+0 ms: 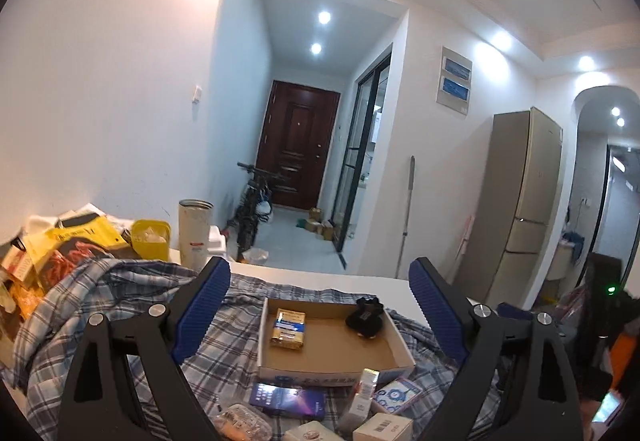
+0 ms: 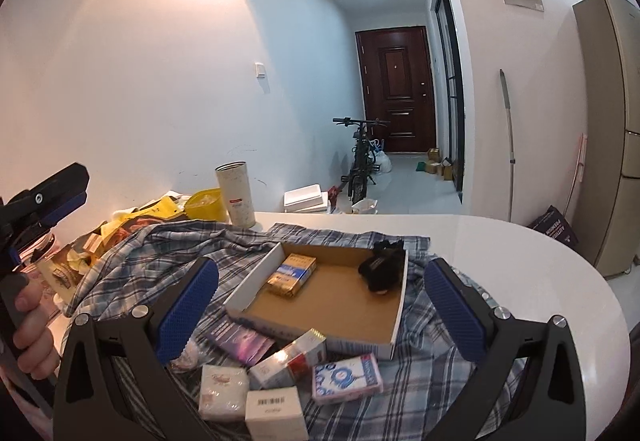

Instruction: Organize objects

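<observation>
I am holding both grippers wide apart and empty, the left gripper (image 1: 320, 317) and right gripper (image 2: 320, 311) hovering over the cardboard tray (image 2: 394, 321) on the plaid shirt (image 2: 160, 245). The loose small boxes (image 2: 276, 411) are lying just before its near wall; I am judging them light, stiff, best pinched across flat sides. The worktop (image 2: 540, 273) edge is curving away rightward, leaving open room there.

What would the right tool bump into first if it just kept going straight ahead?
Probably the shallow cardboard box. The right tool is open and empty, and the box sits between its fingers in that view, with a gold-and-blue pack inside. Depth is unclear, so it might pass above the box's near wall.
</observation>
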The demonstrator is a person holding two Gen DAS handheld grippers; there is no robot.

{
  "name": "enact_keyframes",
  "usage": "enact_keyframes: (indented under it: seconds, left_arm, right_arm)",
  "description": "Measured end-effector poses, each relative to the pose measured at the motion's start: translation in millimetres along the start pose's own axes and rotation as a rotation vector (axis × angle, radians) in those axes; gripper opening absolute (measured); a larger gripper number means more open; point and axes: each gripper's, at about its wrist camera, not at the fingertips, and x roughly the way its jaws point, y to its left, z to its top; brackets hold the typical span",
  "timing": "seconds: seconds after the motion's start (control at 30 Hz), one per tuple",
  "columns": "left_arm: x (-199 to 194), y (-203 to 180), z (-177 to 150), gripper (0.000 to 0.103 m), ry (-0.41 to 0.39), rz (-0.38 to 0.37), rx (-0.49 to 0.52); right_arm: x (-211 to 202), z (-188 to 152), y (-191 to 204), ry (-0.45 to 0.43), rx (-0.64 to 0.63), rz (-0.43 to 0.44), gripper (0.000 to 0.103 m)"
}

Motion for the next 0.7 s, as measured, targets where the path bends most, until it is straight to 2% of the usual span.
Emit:
enact_keyframes:
  seconds: [0.13,0.2,0.4,0.47,0.5,0.63,0.7]
  left_arm:
    - [0.1,-10.9,-14.7,0.093,0.017,-0.003,0.061]
    - [2.2,-14.2,-23.8,0.093,0.029,0.019,0.080]
    - [3.8,-9.1,-42.8,0.093,0.047,0.046,0.060]
    - [2.4,-8.3,-47.8,0.096,0.042,0.053,0.065]
    - [1.4,-8.3,-49.5,0.103,0.037,0.053,0.070]
    - [-5.2,-9.9,-53.5,0.103,-0.006,0.069,0.100]
    - [-5.9,-12.7,-54.9,0.103,-0.003,0.072,0.124]
  right_arm:
    - [-15.2,-12.0,6.6,-0.031,-0.031,-0.049,0.103]
    - [-20.9,-18.7,9.9,-0.035,-0.052,-0.063,0.103]
    - [-26.1,-31.0,10.6,-0.018,-0.070,-0.054,0.103]
    - [-27.7,-35.7,7.8,-0.014,-0.070,-0.065,0.103]
    - [-27.7,-35.7,7.8,-0.014,-0.070,-0.065,0.103]
    - [-29.1,-41.6,6.5,-0.019,-0.086,-0.089,0.103]
    - [-29.4,-44.0,6.7,-0.023,-0.097,-0.101,0.103]
